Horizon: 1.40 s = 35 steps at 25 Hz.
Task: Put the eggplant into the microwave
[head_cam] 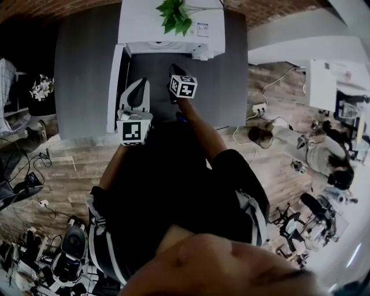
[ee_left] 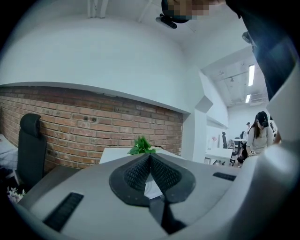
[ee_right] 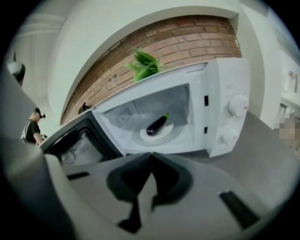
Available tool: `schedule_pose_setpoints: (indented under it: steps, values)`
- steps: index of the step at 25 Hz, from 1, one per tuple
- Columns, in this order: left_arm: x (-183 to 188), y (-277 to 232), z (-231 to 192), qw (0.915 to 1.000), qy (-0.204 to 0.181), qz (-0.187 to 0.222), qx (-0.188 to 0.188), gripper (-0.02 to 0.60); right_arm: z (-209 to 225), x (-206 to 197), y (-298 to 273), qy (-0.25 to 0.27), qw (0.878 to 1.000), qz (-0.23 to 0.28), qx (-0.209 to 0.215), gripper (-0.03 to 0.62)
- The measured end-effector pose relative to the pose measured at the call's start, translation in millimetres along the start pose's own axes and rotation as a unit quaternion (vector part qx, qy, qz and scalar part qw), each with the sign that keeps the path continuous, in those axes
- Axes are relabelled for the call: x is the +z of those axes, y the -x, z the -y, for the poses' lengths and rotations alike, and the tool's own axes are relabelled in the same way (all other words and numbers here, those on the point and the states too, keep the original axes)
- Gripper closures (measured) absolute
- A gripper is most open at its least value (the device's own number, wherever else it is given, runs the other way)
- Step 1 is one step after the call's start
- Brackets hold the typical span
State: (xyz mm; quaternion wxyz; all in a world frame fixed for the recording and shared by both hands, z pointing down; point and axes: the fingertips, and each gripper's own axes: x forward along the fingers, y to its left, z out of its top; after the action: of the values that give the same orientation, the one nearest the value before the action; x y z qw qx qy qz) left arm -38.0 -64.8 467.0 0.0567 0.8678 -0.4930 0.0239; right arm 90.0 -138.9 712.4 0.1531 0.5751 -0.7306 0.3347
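both my left fingers (ee_left: pixel 132 176) and right fingers (ee_right: pixel 129 180) are shut, holding nothing. the eggplant (ee_right: pixel 157 125) lies ahead of the right ones, on the turntable (ee_right: pixel 174 133) inside the microwave (ee_right: pixel 225 89). it's probably light, firm and glossy-slick, best pinched mid-body.

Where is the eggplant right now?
In the right gripper view, the eggplant lies on the turntable inside the open microwave, left of its control knobs.

Head view: from above person, steeply down onto grey desk (head_cam: pixel 87 69), microwave (head_cam: pixel 144 23) at top edge, farthest off. Left gripper view: near level, faces brick wall (ee_left: pixel 93 131). Right gripper view: tilted down, close, into open microwave. All three share green plant (head_cam: pixel 175 14) atop microwave.
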Motion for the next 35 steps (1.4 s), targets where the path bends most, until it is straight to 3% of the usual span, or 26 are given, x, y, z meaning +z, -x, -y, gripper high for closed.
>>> schedule_pose_setpoints:
  steps: [16, 28, 35]
  values:
    - [-5.5, 18.4, 29.7, 0.9999, 0.003, -0.001, -0.01, 0.545, -20.9, 16.9, 115.7, -0.005, 0.997, 0.068, 0.018, 0.56]
    - [-4.0, 18.9, 38.4, 0.9998, -0.015, 0.005, -0.013, 0.545, -56.2, 51.5, 208.4, 0.018, 0.987, 0.149, 0.049, 0.56]
    - [-4.8, 15.2, 38.8, 0.9998, -0.016, 0.003, -0.015, 0.545, -59.1, 58.5, 221.9, 0.02, 0.985, 0.161, 0.061, 0.563]
